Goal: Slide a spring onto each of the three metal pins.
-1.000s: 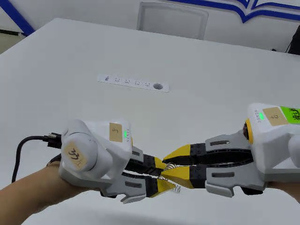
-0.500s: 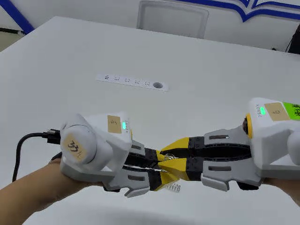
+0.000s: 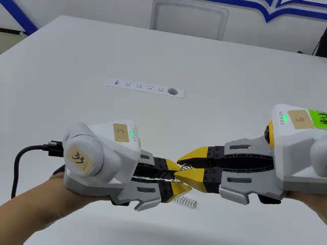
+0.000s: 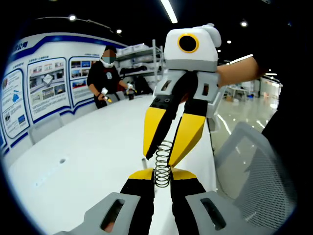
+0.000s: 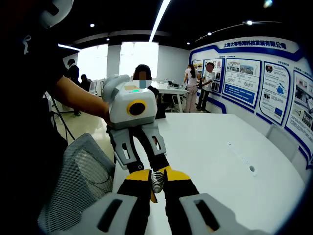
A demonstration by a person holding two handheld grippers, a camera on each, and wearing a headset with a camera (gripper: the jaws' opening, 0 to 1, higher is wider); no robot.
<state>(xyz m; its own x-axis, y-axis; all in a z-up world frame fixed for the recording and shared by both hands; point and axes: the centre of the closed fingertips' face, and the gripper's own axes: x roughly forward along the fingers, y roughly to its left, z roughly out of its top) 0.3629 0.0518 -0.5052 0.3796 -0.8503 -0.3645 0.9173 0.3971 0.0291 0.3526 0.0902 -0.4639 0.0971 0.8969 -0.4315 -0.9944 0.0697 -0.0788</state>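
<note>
The step in hand looks like the threading of a spring onto a pin. The two tools meet tip to tip above the table (image 3: 76, 61), close to its near edge. The right gripper (image 3: 179, 170) has its yellow jaws pinched on the held spring (image 4: 162, 164), which pokes out from between their tips toward the other tool. The left gripper (image 3: 175, 182) has its jaws drawn almost together, and the spring's free end sits right at their tips. A thin pale streak between those jaws in the head view may be a pin, but this cannot be told for sure. In the right gripper view, the same coil sits between that tool's own jaw tips, in line with the left tool's narrow black fingers.

The next move probably calls for a straight push along the coil's axis. The two tools should stay lined up so that the coil neither buckles nor springs out sideways.

There are two springs. One is in the jaws, and the loose spring (image 3: 185, 201) lies flat on the table just below the jaw tips, toward the near edge. No pin can be counted with any certainty. One white power strip (image 3: 145, 88) lies out toward the middle of the table, well apart from the work. One chair (image 3: 189, 18) stands at the far edge.
</note>
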